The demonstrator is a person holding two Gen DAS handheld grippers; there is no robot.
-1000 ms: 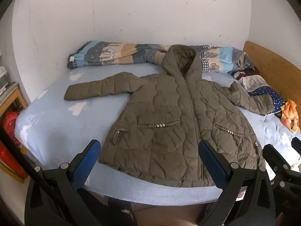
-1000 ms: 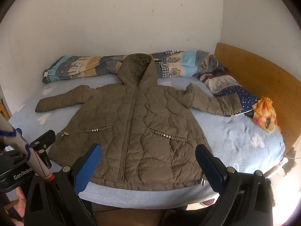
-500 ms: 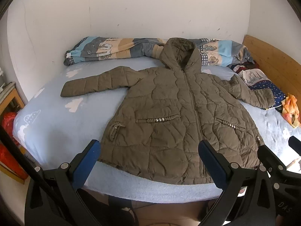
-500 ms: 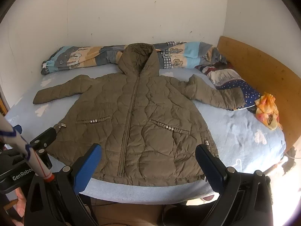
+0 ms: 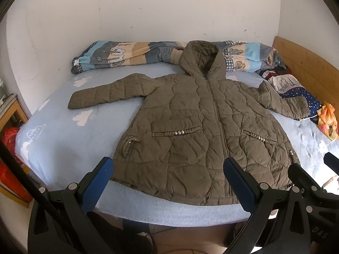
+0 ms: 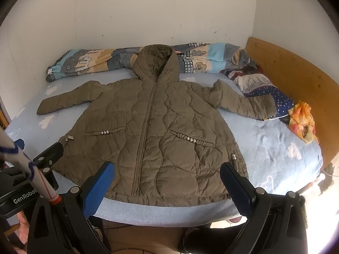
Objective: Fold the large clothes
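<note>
An olive quilted jacket (image 5: 197, 127) lies flat and face up on the bed (image 5: 59, 139), zipped, with its hem at the near edge of the mattress and its hood (image 5: 201, 57) resting against a rolled striped blanket (image 5: 127, 55) by the wall. One sleeve (image 5: 110, 91) stretches out across the blue cloud-print sheet; the other sleeve (image 5: 281, 103) reaches onto a star-patterned pillow (image 5: 305, 95) beside an orange cloth (image 5: 328, 122). A wooden headboard (image 6: 292, 67) runs along that side of the bed. The left gripper (image 5: 167, 182) hovers in front of the hem with its blue-padded fingers spread wide, grasping nothing. The right gripper (image 6: 167, 182) is likewise released, fingers wide apart over the hem, clear of the fabric.
</note>
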